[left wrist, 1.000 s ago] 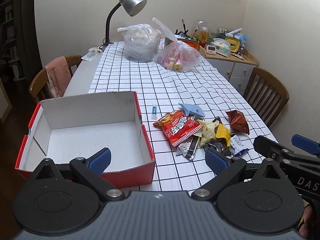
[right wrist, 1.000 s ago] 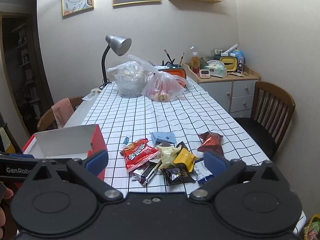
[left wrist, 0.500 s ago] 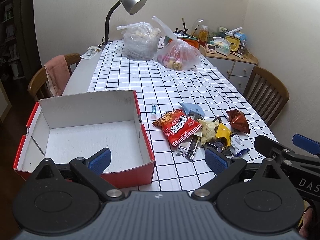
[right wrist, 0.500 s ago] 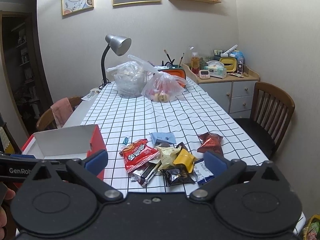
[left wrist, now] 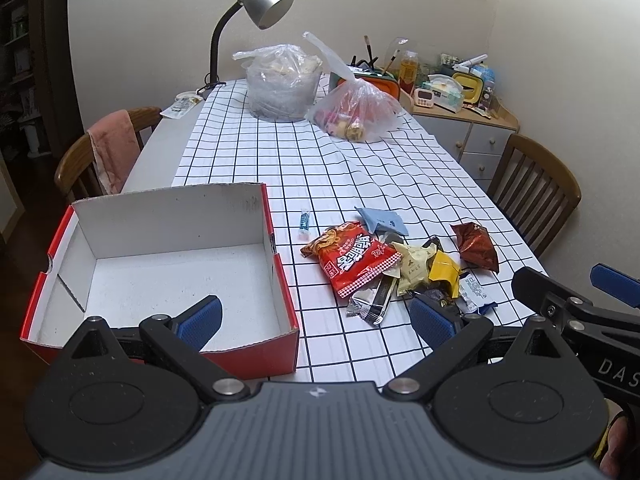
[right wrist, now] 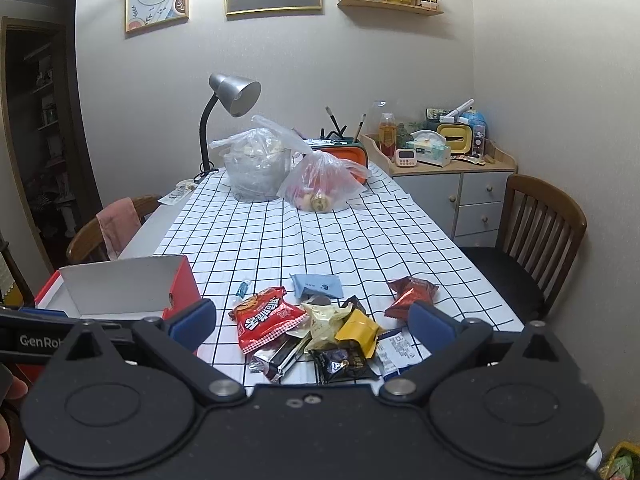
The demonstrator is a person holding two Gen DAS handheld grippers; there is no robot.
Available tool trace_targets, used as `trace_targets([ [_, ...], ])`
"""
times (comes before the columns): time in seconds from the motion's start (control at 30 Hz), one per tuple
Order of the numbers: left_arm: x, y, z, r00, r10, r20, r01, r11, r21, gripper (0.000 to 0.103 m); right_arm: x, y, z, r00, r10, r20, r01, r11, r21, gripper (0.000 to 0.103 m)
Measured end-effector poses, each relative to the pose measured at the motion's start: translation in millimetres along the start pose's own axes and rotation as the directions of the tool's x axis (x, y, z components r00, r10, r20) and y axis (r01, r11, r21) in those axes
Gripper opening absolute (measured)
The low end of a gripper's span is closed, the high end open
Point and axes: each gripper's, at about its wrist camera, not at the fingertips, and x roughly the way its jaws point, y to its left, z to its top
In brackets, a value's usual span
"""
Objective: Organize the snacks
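Left wrist view: long worktop (left wrist: 160, 160) under a white cloth with a black grid (left wrist: 360, 176), wavy toward the right edge, bare grey strip along the left edge. Pale walls, wooden chairs at both long sides, pink towel (left wrist: 112, 152) draped over the left chair (left wrist: 76, 164). At the far end: grey gooseneck lamp (left wrist: 260, 0) and two clear, crinkled plastic bags (left wrist: 320, 96), contents hard to make out. Grey drawer cabinet (right wrist: 460, 192) in the far right corner, cluttered top too small to read.

Near the front left corner: open cardboard box (left wrist: 160, 216), red outside, white inside, its front wall partly hidden behind the left gripper (left wrist: 316, 320). Just right of it, near the front edge: snacks pile (left wrist: 400, 268) of glossy foil and plastic wrappers overlapping one another, with a red patterned bag (left wrist: 352, 260) on top, a light blue packet (left wrist: 382, 220) behind, and a dark red pouch (left wrist: 476, 246) slightly apart toward the right edge. Small blue wrapped candy (left wrist: 305, 222) alone between box and pile. Front of the pile cut off by the gripper bodies.

Left gripper spread wide, blue pads empty. Right gripper (right wrist: 312, 326) likewise spread wide over the pile, pinching nothing.
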Motion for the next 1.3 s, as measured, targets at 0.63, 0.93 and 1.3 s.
trace_targets([
  [0.63, 16, -22, 7, 0.996, 0.087, -0.021, -0.088, 0.995, -0.048, 0.1, 33, -33, 11, 0.988, 0.141, -0.055, -0.142, 0.99, -0.014, 0.1],
  [0.93, 38, -38, 16, 0.995, 0.093, -0.046, -0.095, 0.994, -0.051, 0.1, 56, -58, 21, 0.979, 0.184, -0.083, -0.189, 0.98, -0.056, 0.1],
  [1.3, 76, -66, 35, 0.991, 0.103, -0.089, -0.106, 0.994, -0.036, 0.1, 98, -107, 34, 0.967, 0.197, -0.159, -0.21, 0.975, -0.068, 0.1],
])
